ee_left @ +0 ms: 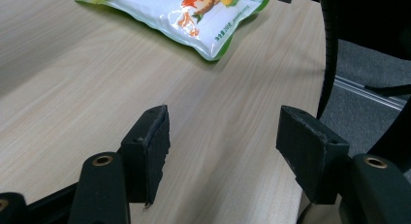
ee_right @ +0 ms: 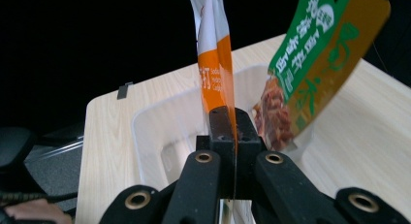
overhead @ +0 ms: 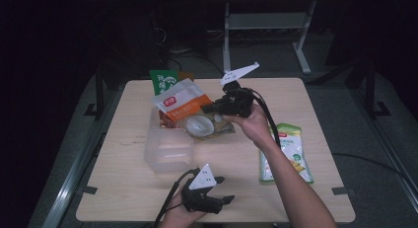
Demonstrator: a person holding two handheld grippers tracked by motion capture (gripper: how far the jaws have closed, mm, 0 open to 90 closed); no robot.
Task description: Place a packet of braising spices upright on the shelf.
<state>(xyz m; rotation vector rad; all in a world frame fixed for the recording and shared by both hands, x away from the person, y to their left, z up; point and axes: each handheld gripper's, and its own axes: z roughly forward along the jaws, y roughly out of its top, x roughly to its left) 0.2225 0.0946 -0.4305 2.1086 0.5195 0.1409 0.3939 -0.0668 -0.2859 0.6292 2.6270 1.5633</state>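
The right gripper (overhead: pixel 209 108) had its jaws pressed tight together on the edge of an orange-and-white snack bag (overhead: pixel 185 107), which it held up over a clear plastic tub (overhead: pixel 167 151) on the wooden table (overhead: pixel 123 188). In the right gripper view that bag (ee_right: pixel 215 64) rose edge-on straight out from between the closed fingers (ee_right: pixel 225 132), and the tub (ee_right: pixel 145 132) lay just beyond and below them. A green-and-brown bag (ee_right: pixel 310 59) hung tilted right beside the fingers, close against the held bag, its lower end down toward the tub; whether it touched the jaws I could not tell.

The left gripper (overhead: pixel 224 189) sat low near the table's near edge, close to the person, its jaws standing apart with nothing between them. In the left gripper view the two black pads (ee_left: pixel 150 146) framed only bare tabletop, and a green-edged white bag (ee_left: pixel 179 13) lay flat well beyond the fingertips. From above, that bag (overhead: pixel 288 154) lay under the person's right forearm (overhead: pixel 286 173), well apart from the tub.
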